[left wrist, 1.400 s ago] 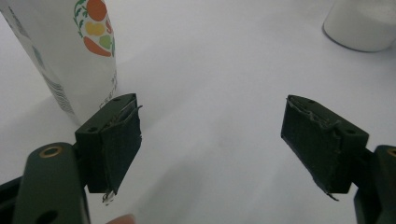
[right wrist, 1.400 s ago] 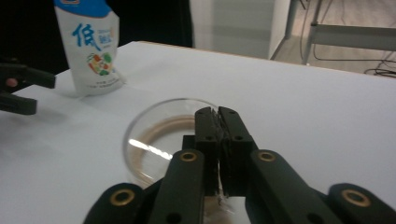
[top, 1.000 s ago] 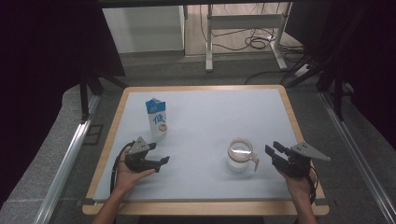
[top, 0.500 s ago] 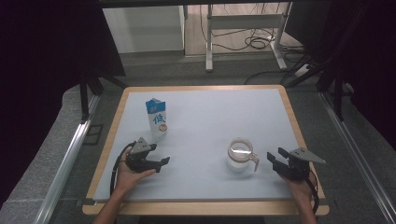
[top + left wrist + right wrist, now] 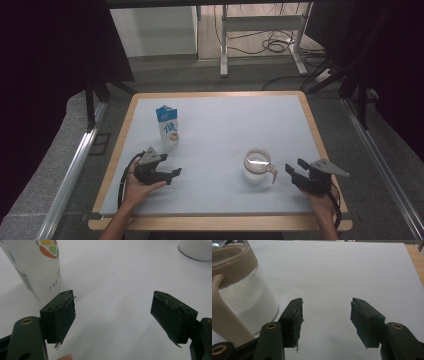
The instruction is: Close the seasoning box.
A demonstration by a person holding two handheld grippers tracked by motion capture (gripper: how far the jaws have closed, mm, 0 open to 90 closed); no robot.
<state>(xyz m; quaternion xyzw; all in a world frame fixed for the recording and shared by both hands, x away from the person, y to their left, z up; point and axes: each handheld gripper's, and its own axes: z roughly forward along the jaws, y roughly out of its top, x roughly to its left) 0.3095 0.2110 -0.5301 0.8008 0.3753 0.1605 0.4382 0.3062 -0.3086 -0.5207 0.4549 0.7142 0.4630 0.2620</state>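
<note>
A clear, tan-rimmed jug (image 5: 257,166) of white liquid stands beside the right gripper (image 5: 296,173), its empty jaws just opening.

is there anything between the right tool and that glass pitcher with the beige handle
Nothing visible. The right tool sits with open jaws just beside the pitcher, and only bare table separates it from the beige handle. The milk carton stands far off, near the left tool.

Jug (image 5: 242,302) looks like clear glossy glass or plastic w/ a smooth beige plastic rim & handle. Carton (image 5: 167,127) is seen as printed, slightly glossy paperboard. Tabletop (image 5: 225,130) appears matt & smooth, edged in wood. Gripper pads (image 5: 65,317) are covered w/ rough, frayed black tape.
</note>
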